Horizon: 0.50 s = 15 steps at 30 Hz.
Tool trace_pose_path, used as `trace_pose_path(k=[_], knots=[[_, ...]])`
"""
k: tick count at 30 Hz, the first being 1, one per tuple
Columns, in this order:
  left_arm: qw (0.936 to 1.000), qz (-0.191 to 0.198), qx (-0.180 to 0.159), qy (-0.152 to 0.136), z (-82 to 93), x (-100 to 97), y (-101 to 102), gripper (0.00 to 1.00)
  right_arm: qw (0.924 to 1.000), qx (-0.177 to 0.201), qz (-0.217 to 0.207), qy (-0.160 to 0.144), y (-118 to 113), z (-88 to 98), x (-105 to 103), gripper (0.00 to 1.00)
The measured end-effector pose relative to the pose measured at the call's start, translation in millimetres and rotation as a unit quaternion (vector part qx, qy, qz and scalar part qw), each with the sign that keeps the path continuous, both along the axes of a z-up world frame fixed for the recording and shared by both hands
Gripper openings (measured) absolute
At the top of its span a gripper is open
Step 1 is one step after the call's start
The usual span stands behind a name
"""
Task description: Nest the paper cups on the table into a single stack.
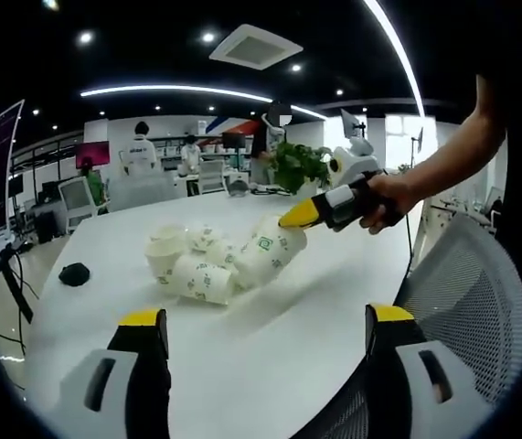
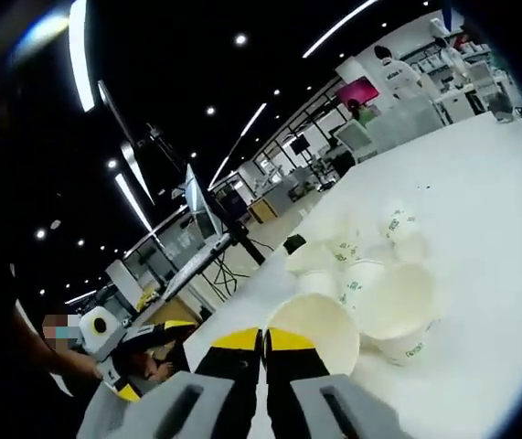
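The right hand-held gripper [image 2: 262,340] is clamped on a paper cup [image 2: 320,327]; the left hand-held gripper [image 1: 267,327] is held open. The cup should be aligned mouth-to-mouth before nesting.

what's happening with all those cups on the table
A person is nesting paper cups on a white table. The right gripper is shut on the rim of one cup at the edge of the pile. The left gripper is open, back from the pile, holding nothing.

paper cups [image 1: 215,261] clustered mid-table [image 1: 270,347] | dark object [image 1: 74,273] left of them | plant [image 1: 299,165] behind
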<state>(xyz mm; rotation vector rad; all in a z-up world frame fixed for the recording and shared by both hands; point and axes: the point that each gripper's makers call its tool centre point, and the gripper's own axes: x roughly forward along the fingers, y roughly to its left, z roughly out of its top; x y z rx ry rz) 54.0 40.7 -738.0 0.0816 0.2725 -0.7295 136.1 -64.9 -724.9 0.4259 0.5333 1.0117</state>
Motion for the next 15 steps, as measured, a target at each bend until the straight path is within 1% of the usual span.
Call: trace_pose_path(k=[5,7,10,11,13,15], knots=[[1.0000,0.000,0.000,0.000,0.0,-0.1,0.1,0.88,0.9988,-0.037,0.019,-0.026,-1.3,4.8,-4.5,0.00],[1.0000,0.000,-0.001,0.000,0.2,-0.1,0.1,0.88,0.9981,-0.047,0.025,-0.032,-1.3,6.1,-5.8,0.00],[1.0000,0.000,-0.001,0.000,-0.1,-0.4,0.3,0.88,0.9960,-0.068,0.036,-0.045,-2.0,6.7,-7.3,0.00],[1.0000,-0.001,-0.001,0.001,-0.2,-0.5,0.2,0.89,0.9941,-0.082,0.043,-0.055,-3.5,5.8,-7.4,0.00],[1.0000,-0.001,-0.002,0.001,-0.2,-0.7,-0.1,0.88,0.9907,-0.108,0.053,-0.064,-4.7,3.5,-9.1,0.00],[1.0000,-0.002,-0.002,0.002,-0.2,-0.9,-0.4,0.88,0.9873,-0.122,0.064,-0.079,-4.9,3.4,-10.1,0.00]])
